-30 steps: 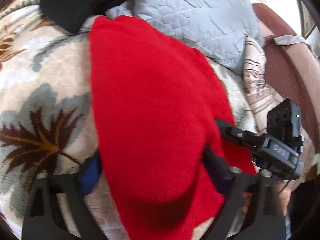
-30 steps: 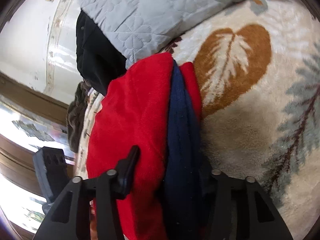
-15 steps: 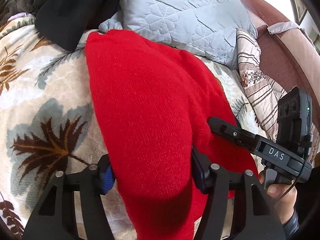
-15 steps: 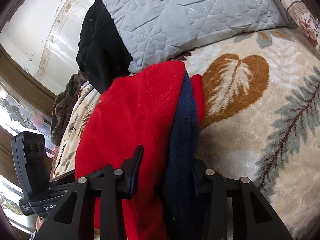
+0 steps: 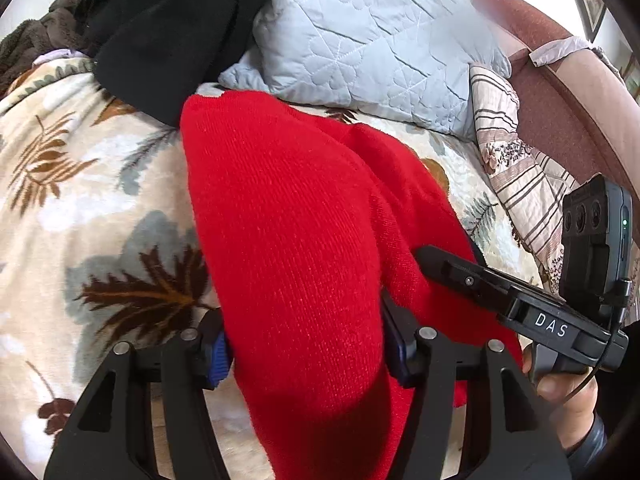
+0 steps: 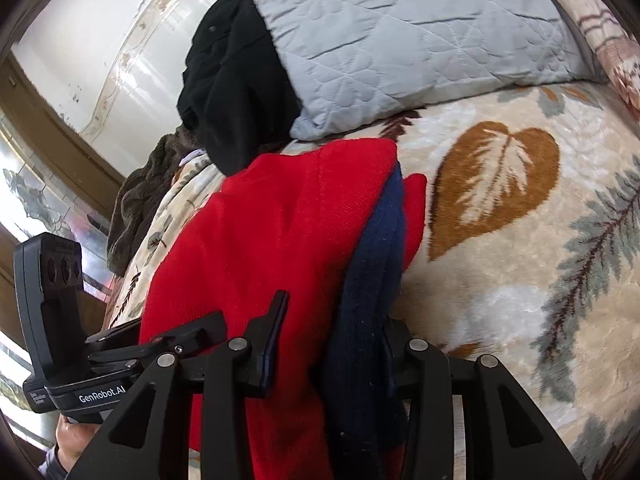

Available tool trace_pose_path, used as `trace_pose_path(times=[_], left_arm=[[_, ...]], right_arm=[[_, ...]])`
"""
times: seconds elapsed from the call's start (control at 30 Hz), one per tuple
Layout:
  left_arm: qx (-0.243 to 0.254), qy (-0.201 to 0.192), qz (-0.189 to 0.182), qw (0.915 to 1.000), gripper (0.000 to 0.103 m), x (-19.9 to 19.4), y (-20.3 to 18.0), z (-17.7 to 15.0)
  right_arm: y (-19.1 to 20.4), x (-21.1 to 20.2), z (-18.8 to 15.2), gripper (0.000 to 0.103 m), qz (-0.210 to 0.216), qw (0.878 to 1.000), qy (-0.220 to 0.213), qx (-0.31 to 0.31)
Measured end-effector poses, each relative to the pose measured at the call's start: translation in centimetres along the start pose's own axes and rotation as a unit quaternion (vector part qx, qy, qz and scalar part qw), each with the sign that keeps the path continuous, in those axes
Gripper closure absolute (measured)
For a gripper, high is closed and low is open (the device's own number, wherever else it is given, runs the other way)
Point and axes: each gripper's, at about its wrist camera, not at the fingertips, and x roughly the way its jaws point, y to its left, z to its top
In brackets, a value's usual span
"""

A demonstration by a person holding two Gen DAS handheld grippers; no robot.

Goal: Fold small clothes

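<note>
Nearest in the left wrist view, the left gripper [image 5: 306, 354] is seen closed on a bunch of the red knitted garment [image 5: 304, 248]; its jaws have just been closing, and the pads press the cloth from both sides. In the right wrist view, the right gripper [image 6: 328, 354] is clamped on the same garment [image 6: 256, 248], with the navy blue band [image 6: 372, 280] of the garment caught between its jaws, which have also just been narrowing. The garment is lifted at its near end and is draped down onto the leaf-patterned blanket [image 5: 80, 208] farther away. Beyond it, a pale blue quilted pillow [image 5: 360, 40] is laid, and to the far left a black cloth [image 5: 168, 32] is piled.
</note>
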Motion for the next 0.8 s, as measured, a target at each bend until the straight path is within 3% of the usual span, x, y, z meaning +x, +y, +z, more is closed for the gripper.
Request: trace_pose_path(times=[0.6, 0.8], left_arm=[[-0.024, -0.039, 0.042, 0.9981, 0.044, -6.8, 7.1, -1.5], [-0.038, -0.029, 0.038, 0.9981, 0.044, -7.0, 9.6, -2.7]], right_arm=[[9.8, 3.0, -0.9, 0.065, 0.024, 0.997, 0.0, -0.068], [12.3, 4.4, -2.1, 0.066, 0.018, 0.996, 0.003, -0.087]])
